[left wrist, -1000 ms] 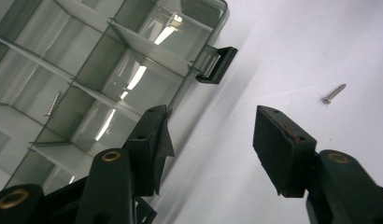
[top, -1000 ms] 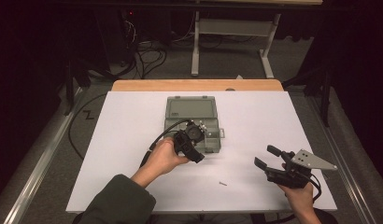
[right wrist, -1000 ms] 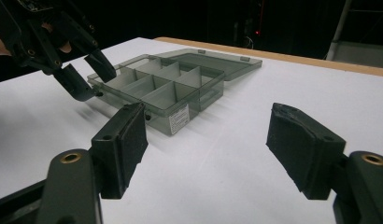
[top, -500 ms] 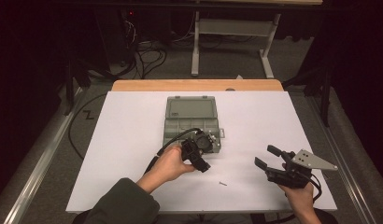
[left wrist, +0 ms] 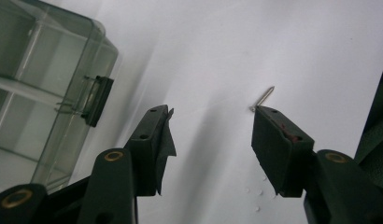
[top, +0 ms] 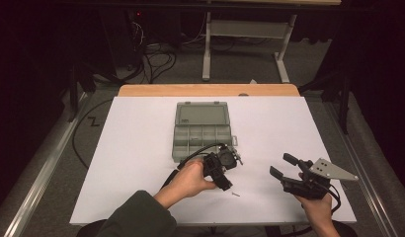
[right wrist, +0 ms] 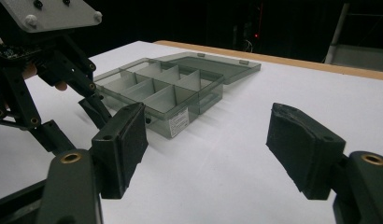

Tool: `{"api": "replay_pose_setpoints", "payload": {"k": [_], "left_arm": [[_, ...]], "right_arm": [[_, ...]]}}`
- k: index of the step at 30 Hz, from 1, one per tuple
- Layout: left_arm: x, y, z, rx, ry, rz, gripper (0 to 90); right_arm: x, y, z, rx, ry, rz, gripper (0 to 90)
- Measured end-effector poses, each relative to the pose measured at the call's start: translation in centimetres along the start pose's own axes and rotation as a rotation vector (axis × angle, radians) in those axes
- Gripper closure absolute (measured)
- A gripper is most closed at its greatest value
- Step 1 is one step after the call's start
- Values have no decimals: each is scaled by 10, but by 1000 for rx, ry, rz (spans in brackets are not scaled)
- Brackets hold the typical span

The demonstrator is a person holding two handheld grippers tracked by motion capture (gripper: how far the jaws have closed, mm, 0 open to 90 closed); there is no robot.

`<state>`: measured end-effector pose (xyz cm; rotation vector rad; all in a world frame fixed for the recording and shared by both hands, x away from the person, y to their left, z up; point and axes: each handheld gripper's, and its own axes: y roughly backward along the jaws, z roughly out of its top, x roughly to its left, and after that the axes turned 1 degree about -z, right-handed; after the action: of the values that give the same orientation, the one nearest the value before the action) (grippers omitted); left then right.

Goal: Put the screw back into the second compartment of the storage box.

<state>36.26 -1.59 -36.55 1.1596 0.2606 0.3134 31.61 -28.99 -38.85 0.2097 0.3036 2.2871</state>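
Note:
A clear grey compartment box point(top: 200, 136) lies open at the table's middle, its lid point(top: 201, 113) folded back flat. A small metal screw point(top: 235, 194) lies on the white sheet in front of it. My left gripper point(top: 229, 174) hangs just above and left of that screw, open. In the left gripper view the screw point(left wrist: 264, 97) lies right at the tip of the right-hand jaw, outside the gap of my left gripper point(left wrist: 213, 112), and the box point(left wrist: 40, 93) stands to the left. My right gripper point(top: 283, 165) stays open and empty at the front right, facing the box point(right wrist: 166, 88).
The white sheet point(top: 141, 148) covers the table up to a wooden strip point(top: 208, 90) at the back. The left gripper's cable point(top: 190, 160) loops past the box's front edge. The left gripper's grey plate point(right wrist: 54, 14) stands close at the right gripper view's left. Dark floor and cables surround the table.
My left hand has drawn back from the box's front edge toward the near side and sunk a little, closer to the screw. The right gripper has stayed put.

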Motion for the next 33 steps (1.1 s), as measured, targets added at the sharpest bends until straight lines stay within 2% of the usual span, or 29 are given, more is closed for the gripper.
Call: {"api": "replay_pose_setpoints", "payload": {"k": [7,21,29,33], "left_arm": [[-7,-8,6,8,-18,-37,477],[-15,-24,15,55,-50,-59,514],[-18,-34,20,95,-90,-70,584],[-18,-38,21,109,-92,-72,620]], "right_arm": [[0,1,0,-5,-3,-3,305],[0,2,1,-16,-2,-5,305],[0,2,1,-14,-4,-5,304],[-1,2,1,-16,-5,-3,304]]}}
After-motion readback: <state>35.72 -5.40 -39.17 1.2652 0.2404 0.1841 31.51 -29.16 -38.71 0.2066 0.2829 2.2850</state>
